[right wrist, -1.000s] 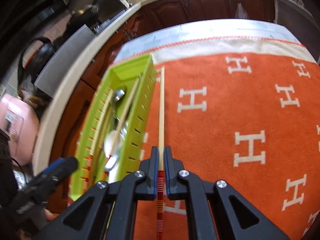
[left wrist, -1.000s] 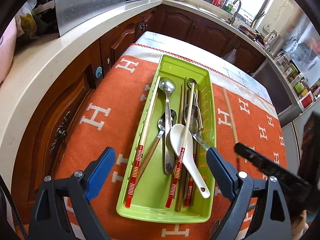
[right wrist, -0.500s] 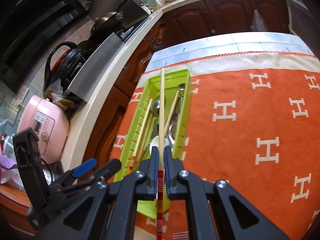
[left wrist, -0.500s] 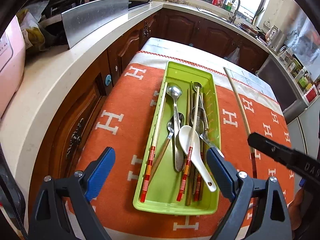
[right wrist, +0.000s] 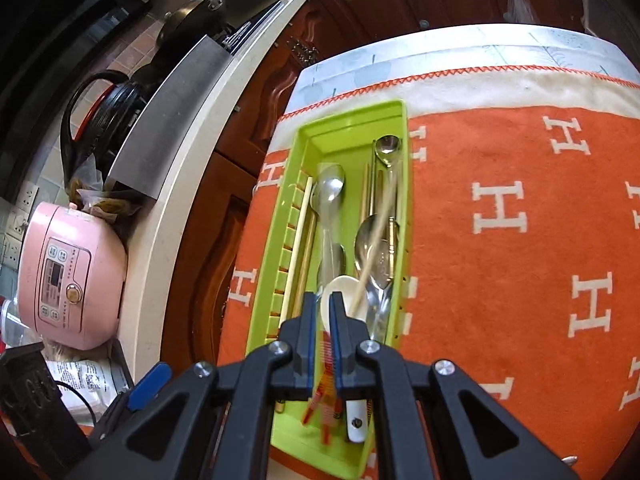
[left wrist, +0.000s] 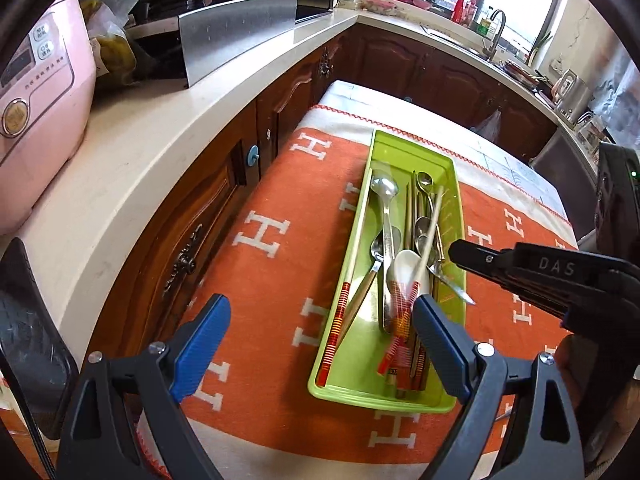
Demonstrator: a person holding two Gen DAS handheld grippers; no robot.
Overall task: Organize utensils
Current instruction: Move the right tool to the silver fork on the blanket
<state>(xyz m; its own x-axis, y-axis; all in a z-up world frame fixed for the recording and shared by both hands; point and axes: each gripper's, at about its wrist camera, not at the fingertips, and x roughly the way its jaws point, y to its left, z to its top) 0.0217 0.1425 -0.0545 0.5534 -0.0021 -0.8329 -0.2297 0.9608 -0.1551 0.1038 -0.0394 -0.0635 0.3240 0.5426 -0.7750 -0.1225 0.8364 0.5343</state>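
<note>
The right gripper bears the letters "DAS" on its black body. White "H" letters repeat across the orange cloth on the tabletop. Panel labels on the pink rice cooker appear too small to read.

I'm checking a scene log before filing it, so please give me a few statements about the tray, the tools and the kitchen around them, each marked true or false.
1. The green tray lies on the orange cloth. True.
2. The left tool is wide open with nothing in its grip. True.
3. The white spoon lies on the cloth outside the tray. False: it lies in the tray among the metal spoons.
4. The pink cooker stands on the cloth beside the tray. False: it stands on the pale counter.
5. The right tool points over the tray's near end. True.
</note>
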